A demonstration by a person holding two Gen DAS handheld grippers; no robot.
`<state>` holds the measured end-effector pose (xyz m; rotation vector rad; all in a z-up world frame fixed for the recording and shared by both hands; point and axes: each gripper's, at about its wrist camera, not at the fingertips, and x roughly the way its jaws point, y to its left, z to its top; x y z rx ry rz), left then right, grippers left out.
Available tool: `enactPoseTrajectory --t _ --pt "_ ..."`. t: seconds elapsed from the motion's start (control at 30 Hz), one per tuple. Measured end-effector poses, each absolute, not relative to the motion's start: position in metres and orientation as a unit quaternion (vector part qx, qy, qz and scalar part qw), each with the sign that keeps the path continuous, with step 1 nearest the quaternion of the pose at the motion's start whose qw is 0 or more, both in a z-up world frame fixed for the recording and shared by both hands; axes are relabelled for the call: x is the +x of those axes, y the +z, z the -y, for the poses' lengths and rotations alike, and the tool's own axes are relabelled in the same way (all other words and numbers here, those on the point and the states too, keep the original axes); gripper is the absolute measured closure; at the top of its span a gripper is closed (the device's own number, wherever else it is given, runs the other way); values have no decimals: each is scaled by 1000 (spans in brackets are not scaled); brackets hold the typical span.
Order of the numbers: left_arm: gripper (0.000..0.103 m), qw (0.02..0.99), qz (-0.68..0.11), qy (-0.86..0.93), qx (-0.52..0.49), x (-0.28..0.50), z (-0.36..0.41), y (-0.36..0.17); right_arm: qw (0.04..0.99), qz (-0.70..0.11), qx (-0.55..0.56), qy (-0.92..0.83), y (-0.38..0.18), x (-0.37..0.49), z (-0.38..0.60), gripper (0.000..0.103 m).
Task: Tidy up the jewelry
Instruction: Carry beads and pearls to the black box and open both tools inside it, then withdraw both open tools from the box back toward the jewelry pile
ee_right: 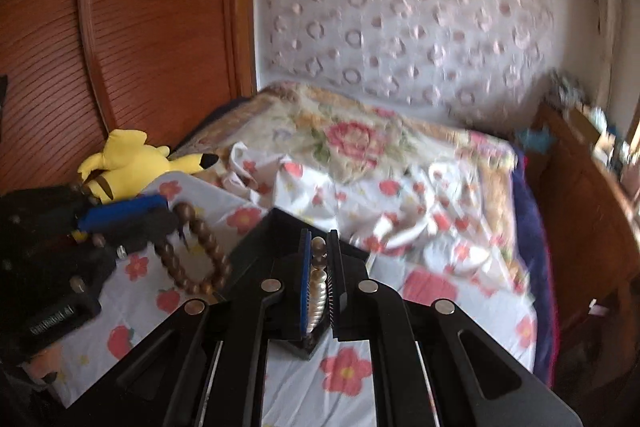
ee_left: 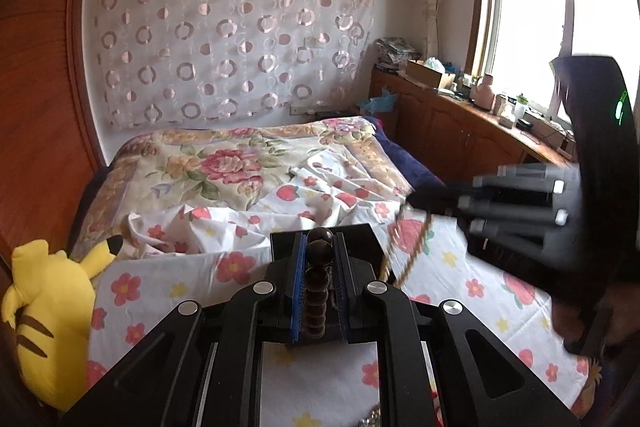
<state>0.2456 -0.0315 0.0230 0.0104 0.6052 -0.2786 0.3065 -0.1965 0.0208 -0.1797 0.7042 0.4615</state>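
Note:
My left gripper is shut on a bracelet of dark brown wooden beads, which runs between its blue pads. In the right wrist view that left gripper comes in from the left, and the brown bracelet hangs from it in a loop over the flowered sheet. My right gripper is shut on a strand of pale pearl beads. From the left wrist view the right gripper is blurred at the right, with the pale strand dangling below its tips.
Both grippers hover over a bed with a flower-print sheet and a rumpled floral quilt. A yellow plush toy lies at the left by the wooden panel. Some silvery jewelry lies on the sheet. A cluttered wooden cabinet stands under the window.

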Motion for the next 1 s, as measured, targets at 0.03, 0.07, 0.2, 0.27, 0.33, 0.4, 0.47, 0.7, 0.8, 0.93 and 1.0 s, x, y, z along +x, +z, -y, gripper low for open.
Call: enactPoseTrajectory --t 0.03,0.07,0.2,0.27,0.33,0.4,0.47,0.7,0.8,0.93,1.0 --pt "91 944 -299 -138 3 250 32 23 908 -344 -84 226 16 306 196 94" --pt "91 944 -299 -138 2 252 32 23 906 -348 -81 227 11 306 196 94" --pt "91 942 -305 -138 -1 268 37 22 900 -363 -70 231 -2 308 200 94" --pt "91 941 -309 -137 0 276 40 21 899 -364 -68 234 -4 307 203 92" --pt "91 940 -312 -137 3 283 44 19 899 -364 -65 235 -4 305 207 83" --pt "91 939 -315 -136 6 288 48 16 900 -361 -64 234 -3 303 212 72" --pt "91 938 -319 -135 9 293 51 13 901 -360 -67 233 -3 301 215 72" --pt "91 932 -338 -130 15 302 58 -7 900 -356 -77 240 -8 284 227 72" --pt "91 931 -342 -128 22 299 59 -17 898 -356 -80 245 -14 276 229 72" --pt "90 927 -349 -132 31 292 58 -29 895 -358 -85 252 -23 264 231 72" --pt "87 927 -348 -134 35 282 55 -33 894 -356 -90 256 -26 253 233 72"
